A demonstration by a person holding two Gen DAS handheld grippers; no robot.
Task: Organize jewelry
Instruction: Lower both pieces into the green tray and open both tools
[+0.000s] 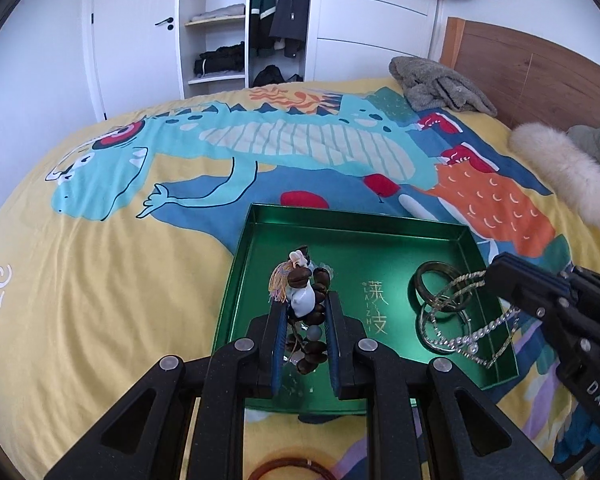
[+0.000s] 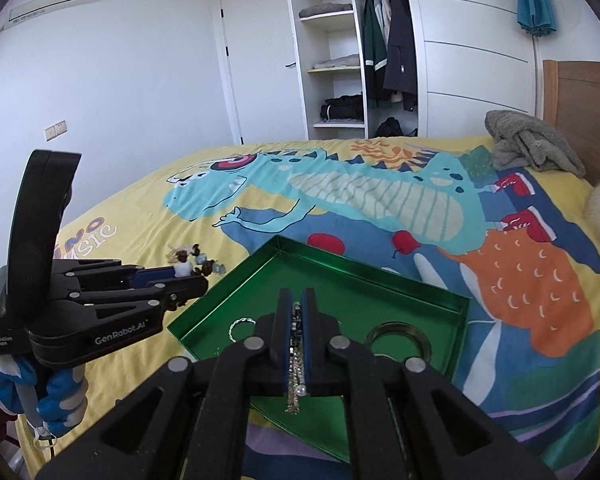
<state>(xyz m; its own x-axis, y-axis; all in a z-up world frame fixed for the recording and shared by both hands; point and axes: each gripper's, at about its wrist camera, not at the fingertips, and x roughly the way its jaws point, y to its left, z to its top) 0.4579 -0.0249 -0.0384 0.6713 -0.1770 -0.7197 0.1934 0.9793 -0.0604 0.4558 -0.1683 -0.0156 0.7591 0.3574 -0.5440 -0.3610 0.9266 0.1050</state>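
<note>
- Left tongs [image 1: 303, 312] lower centre of left view, clamped on brown bead bracelet [image 1: 306, 300] with tassel, held above green tray [image 1: 256, 216].
- Right tongs [image 2: 298, 334] lower centre of right view, pinched on silver chain [image 2: 294, 392], dangling over tray.
- Dark bangle [image 1: 440, 286] and twisted silver rings [image 1: 446, 330] in tray, right side.
- Tray resting on dinosaur bedspread [image 1: 100, 280].

Bright, even daylight, perhaps from a window behind the cameras; soft shadows, mild glare in the green tray [image 1: 466, 240], strong fisheye bending and dark corners.
</note>
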